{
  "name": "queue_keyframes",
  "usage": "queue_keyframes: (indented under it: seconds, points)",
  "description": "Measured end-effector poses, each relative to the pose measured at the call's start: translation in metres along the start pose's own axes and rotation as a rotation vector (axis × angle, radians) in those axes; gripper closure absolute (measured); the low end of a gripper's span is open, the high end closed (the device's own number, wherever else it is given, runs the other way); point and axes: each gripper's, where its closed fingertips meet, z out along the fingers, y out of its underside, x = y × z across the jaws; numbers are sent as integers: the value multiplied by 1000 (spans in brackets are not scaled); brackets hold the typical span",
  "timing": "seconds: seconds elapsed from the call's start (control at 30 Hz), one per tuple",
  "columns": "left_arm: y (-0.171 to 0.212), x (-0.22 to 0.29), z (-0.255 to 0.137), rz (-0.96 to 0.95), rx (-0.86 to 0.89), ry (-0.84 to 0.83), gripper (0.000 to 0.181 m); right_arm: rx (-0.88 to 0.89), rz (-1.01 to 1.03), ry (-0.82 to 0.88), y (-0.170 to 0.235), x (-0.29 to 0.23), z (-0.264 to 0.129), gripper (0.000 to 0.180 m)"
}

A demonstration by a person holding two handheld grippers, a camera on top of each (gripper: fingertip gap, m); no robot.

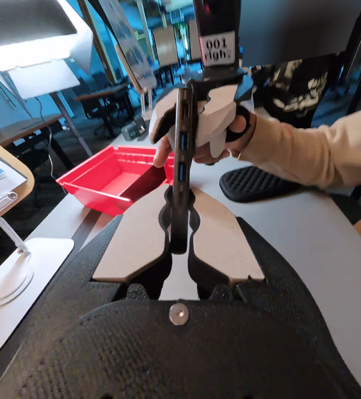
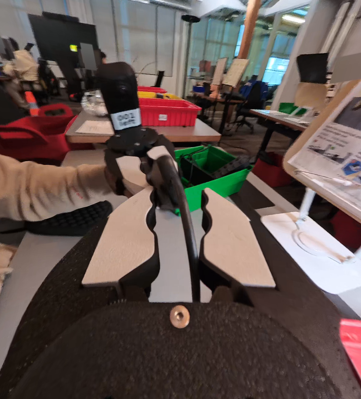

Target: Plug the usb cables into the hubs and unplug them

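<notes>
Left gripper: the left gripper (image 1: pixel 179 218), with beige finger plates on black textured arms, is clamped on the lower end of a slim dark grey hub (image 1: pixel 180 164) at the centre of the left wrist view.
Hub: it stands upright on its narrow edge between the fingers, its upper part rising past the fingertips; two blue USB ports and a wider dark port face the camera along its side.
Right gripper: in the right wrist view the right gripper (image 2: pixel 178 204) is spread apart, gripping nothing; its fingertips lie just beside the far gripper's tips.
Cable: a thick black cable (image 2: pixel 186 216) runs from the bottom of the gap up between the right gripper's fingers, closer to the right-hand one, and curves to the held hub end at upper centre. Whether it touches a finger cannot be told.
Far view of right gripper: at upper centre of the left wrist view it sits around the hub's top, a hand (image 1: pixel 209 149) in a beige sleeve on its handle.
Red bin: an open red plastic bin (image 1: pixel 114 183) lies on the grey tabletop (image 1: pixel 283 237), left of the hub.
Green bin: a green plastic bin (image 2: pixel 214 185) sits beyond the right gripper, right of centre.
</notes>
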Motion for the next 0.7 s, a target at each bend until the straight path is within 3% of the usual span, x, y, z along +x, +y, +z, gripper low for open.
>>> queue_keyframes:
  seconds: [0.17, 0.3, 0.43, 0.7]
  points:
    - [-26, -21, -24, -101, 239, -64, 168, 13, -70, 249, -5, 40, -16, 128]
    - [-27, -32, -36, -126, 270, -84, 168, 90, -100, 361, -22, 54, -35, 129]
    - [-22, -38, -33, -140, 268, -123, 168, 34, -216, 451, -27, 52, -38, 133]
    - [-18, -30, -23, -137, 268, -98, 168, -13, -76, 171, -5, 9, 4, 136]
